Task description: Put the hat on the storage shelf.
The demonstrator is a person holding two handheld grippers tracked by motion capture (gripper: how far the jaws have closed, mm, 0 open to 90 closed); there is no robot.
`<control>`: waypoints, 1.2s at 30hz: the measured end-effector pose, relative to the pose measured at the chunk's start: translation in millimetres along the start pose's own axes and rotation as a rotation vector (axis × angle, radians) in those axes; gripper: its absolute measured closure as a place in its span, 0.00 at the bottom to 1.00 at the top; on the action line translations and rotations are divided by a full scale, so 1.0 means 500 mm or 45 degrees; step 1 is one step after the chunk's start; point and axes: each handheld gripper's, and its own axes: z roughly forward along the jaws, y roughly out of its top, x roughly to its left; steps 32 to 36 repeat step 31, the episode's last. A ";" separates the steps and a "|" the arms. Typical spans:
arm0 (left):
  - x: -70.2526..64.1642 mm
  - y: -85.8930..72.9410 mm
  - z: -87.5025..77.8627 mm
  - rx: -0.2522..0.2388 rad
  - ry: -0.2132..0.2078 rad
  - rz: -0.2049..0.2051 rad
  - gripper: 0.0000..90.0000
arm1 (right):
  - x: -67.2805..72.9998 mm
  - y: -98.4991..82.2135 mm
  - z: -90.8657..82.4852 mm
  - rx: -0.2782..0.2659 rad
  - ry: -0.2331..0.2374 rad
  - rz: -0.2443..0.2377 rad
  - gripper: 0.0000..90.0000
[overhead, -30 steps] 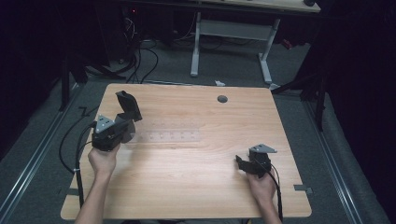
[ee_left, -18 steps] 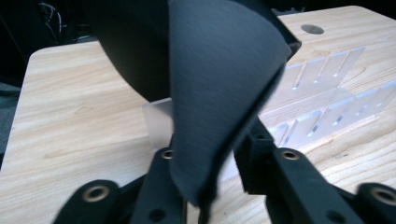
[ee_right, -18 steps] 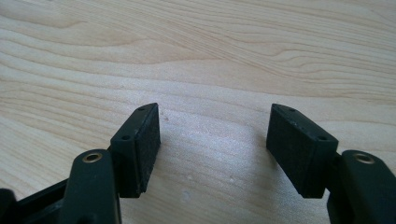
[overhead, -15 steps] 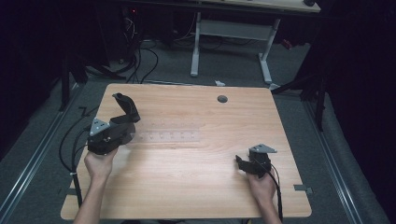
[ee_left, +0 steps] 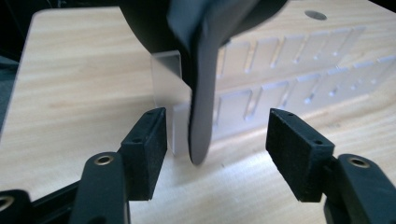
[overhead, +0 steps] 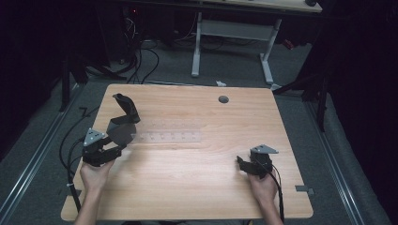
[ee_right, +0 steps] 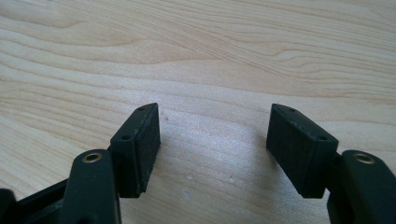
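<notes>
Left claw (overhead: 115, 146) sits near the counter's nine o'clock edge, held in a hand (overhead: 95, 176) that comes in from six o'clock. Its jaws have just been opening and now stand spread. In the left gripper view (ee_left: 212, 135) the dark object's thin lower edge hangs between the two pads (ee_left: 148, 149), closer to the pad at nine o'clock; neither pad presses on it.

Dark object (overhead: 123, 123): black, a rounded flat body with a stubby handle angled up toward eleven o'clock. Seen in the high view, it stands at the nine o'clock end of the clear rack. In the left gripper view (ee_left: 205, 70) it appears edge-on, a narrow blade-like rim set upright into the nearest slot of the rack.

Clear rack (overhead: 166, 138): a long transparent strip with a row of slots, lying along the three-to-nine line across the middle of the counter (overhead: 197, 187). Slots toward three o'clock look empty in the left gripper view (ee_left: 280, 79).

Right claw (overhead: 244, 165) rests low near the counter's four o'clock corner, well apart from the rack, in the other hand (overhead: 264, 187). Right gripper view (ee_right: 212, 140): jaws spread wide, bare wood grain between the pads (ee_right: 299, 144).

Round grommet hole (overhead: 223, 99) lies near the counter's twelve o'clock edge.
</notes>
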 end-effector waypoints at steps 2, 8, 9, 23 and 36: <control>0.002 -0.008 -0.006 0.008 0.000 -0.005 0.43 | 0.000 0.000 0.000 0.000 0.000 0.000 0.39; 0.008 -0.043 -0.018 0.061 0.002 -0.018 0.41 | 0.000 0.000 0.000 0.000 -0.001 0.002 0.39; 0.008 -0.051 -0.019 0.067 0.005 -0.021 0.41 | 0.000 0.000 0.000 0.000 -0.001 0.002 0.39; 0.019 -0.132 -0.001 0.160 0.104 0.111 0.40 | 0.000 0.000 0.000 0.000 0.000 0.001 0.39; 0.022 -0.144 0.000 0.190 0.113 0.147 0.35 | 0.000 0.000 0.000 0.000 0.003 -0.001 0.39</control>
